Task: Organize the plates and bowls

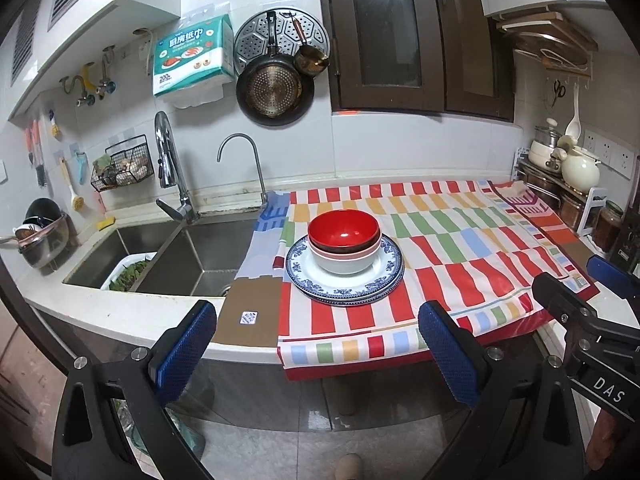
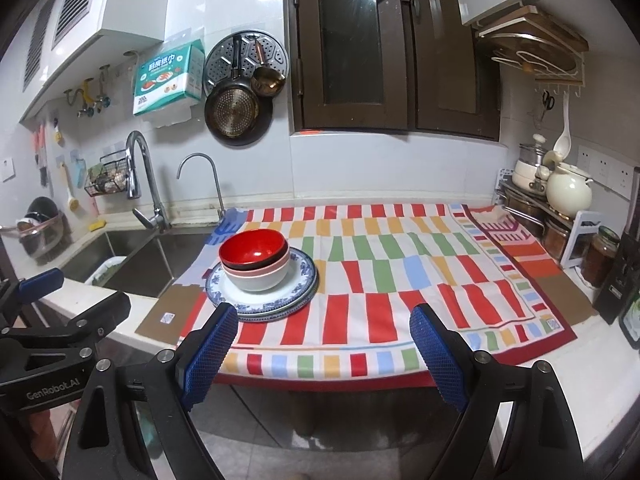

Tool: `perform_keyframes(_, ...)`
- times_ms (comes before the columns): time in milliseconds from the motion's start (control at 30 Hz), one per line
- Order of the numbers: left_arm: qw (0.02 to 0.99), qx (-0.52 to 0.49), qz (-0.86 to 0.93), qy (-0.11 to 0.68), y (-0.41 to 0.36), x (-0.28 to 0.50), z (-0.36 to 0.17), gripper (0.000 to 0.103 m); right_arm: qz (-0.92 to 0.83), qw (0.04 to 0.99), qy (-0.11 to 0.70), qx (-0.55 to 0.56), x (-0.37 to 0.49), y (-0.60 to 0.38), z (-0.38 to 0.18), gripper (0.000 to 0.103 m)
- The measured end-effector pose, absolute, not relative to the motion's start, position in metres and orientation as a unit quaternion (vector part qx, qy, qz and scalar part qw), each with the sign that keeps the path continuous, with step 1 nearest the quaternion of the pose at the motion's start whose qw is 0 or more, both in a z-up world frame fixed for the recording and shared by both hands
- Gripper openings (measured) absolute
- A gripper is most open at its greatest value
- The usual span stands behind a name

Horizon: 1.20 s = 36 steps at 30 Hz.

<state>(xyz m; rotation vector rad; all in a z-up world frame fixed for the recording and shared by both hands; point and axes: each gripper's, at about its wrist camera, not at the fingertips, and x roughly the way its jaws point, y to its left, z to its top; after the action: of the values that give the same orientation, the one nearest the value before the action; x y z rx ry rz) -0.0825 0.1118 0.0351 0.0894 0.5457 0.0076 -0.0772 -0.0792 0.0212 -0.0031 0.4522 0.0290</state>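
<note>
The stacked bowls (image 1: 344, 242) are seen nested on a pile of plates (image 1: 345, 270) on the left part of a striped cloth (image 1: 440, 240), just right of the sink (image 1: 180, 256). A glossy red bowl (image 2: 253, 250) is set uppermost, a dark rim and a pink rim are seen under it, and a white bowl is at the base. The top plate is white with a blue patterned border; the edges of further plates are seen beneath it, but their number cannot be told.

In the left wrist view the pile is found at about twelve o'clock from the left gripper (image 1: 318, 356), well apart from it. Its blue padded jaws are spread wide with nothing between them. In the right wrist view the pile lies at about eleven o'clock from the right gripper (image 2: 324, 358), whose jaws are likewise held apart and empty. Each gripper is cut off at the frame edge in the other's view.

The cloth is draped over a white counter (image 1: 120, 308) and hangs past its front edge. A tall faucet (image 1: 170, 168) is set behind the sink, pans (image 1: 276, 80) are hung on the tiled wall, and pots and jars (image 1: 576, 172) are crowded at three o'clock.
</note>
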Motion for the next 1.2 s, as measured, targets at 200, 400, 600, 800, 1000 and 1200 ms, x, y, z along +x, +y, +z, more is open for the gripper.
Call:
perform_keyframes(200,0.963,0.041,0.004,0.266,0.11,-0.092,0.038,0.103,0.016,0.975,0.22,0.0,-0.089,-0.081,0.023,0.089)
perform_keyframes(400,0.963,0.042,0.005,0.265,0.108,-0.097,0.038,0.103,0.017,0.976,0.216,-0.001,-0.097,-0.083,0.025,0.089)
perform_keyframes(600,0.964,0.041,0.006,0.264,0.105,-0.104,0.039,0.103,0.017,0.976,0.216,-0.001,-0.1,-0.085,0.025,0.089)
perform_keyframes(800,0.964,0.043,0.003,0.264,0.099,-0.103,0.041,0.103,0.015,0.976,0.215,-0.001,-0.104,-0.089,0.025,0.089)
perform_keyframes(1000,0.963,0.044,-0.001,0.265,0.093,-0.1,0.043,0.103,0.013,0.977,0.214,0.0,-0.105,-0.096,0.028,0.089)
perform_keyframes(1200,0.964,0.044,0.0,0.262,0.089,-0.099,0.045,0.103,0.011,0.977,0.212,0.002,-0.104,-0.096,0.03,0.089)
